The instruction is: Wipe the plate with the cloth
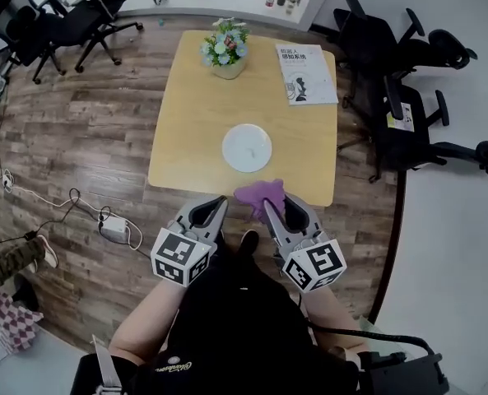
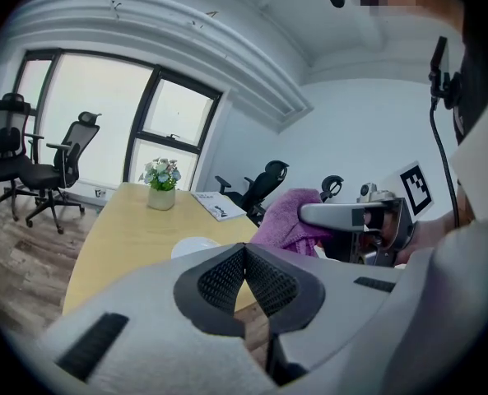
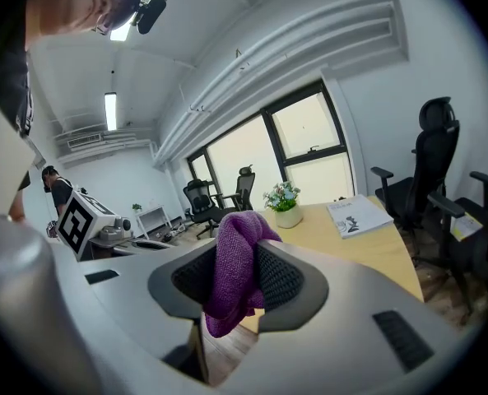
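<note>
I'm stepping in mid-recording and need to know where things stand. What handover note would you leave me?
Left gripper: shut, nothing in it, held by the near edge of the light wooden table.
Right gripper: shut on the purple knitted cloth, which hangs bunched from it.
Round white plate: near the table's middle, apart from both grippers and the cloth.
Done: cloth is in hand.
Left: bring the cloth to the plate and wipe it.
</note>
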Demonstrator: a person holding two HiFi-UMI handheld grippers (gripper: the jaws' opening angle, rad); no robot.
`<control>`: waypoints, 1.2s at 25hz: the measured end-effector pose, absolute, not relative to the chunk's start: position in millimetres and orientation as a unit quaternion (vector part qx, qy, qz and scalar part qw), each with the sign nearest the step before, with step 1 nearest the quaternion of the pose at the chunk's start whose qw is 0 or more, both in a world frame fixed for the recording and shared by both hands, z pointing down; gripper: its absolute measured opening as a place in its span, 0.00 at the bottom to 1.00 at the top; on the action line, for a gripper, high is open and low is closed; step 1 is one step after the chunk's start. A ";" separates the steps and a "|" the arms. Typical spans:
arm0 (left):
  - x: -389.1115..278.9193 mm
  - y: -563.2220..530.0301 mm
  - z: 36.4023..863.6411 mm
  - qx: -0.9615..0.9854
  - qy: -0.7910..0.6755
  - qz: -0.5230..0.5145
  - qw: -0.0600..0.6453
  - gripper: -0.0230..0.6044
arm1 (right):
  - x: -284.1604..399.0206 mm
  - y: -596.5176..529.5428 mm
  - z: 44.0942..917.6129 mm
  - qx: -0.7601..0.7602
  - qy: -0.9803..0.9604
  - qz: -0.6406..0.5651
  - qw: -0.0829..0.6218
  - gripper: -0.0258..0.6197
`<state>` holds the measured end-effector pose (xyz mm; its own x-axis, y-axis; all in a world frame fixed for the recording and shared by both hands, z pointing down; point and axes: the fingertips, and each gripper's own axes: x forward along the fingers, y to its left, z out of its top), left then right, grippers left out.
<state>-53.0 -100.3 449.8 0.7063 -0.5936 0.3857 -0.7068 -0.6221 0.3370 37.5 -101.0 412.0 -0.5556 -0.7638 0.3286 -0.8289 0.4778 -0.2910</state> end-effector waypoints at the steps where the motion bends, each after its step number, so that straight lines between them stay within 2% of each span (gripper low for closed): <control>1: -53.2 -101.5 456.1 0.891 -0.363 0.122 0.243 0.05 | 35.3 -102.5 419.0 0.463 -0.856 0.217 0.081 0.23; 6: -56.1 -107.6 476.8 0.886 -0.362 0.126 0.262 0.04 | 22.0 -114.2 442.5 0.444 -0.861 0.223 0.105 0.23; 10: -63.8 -117.0 486.8 0.879 -0.369 0.128 0.272 0.04 | 10.9 -142.4 461.4 0.411 -0.878 0.194 0.152 0.23; 21: -83.3 -132.5 500.2 0.864 -0.394 0.130 0.285 0.05 | -10.8 -290.6 537.7 0.415 -0.862 0.148 0.250 0.23; 30: -91.6 -134.6 507.0 0.860 -0.397 0.133 0.290 0.04 | -17.5 -290.3 569.2 0.406 -0.856 0.156 0.280 0.23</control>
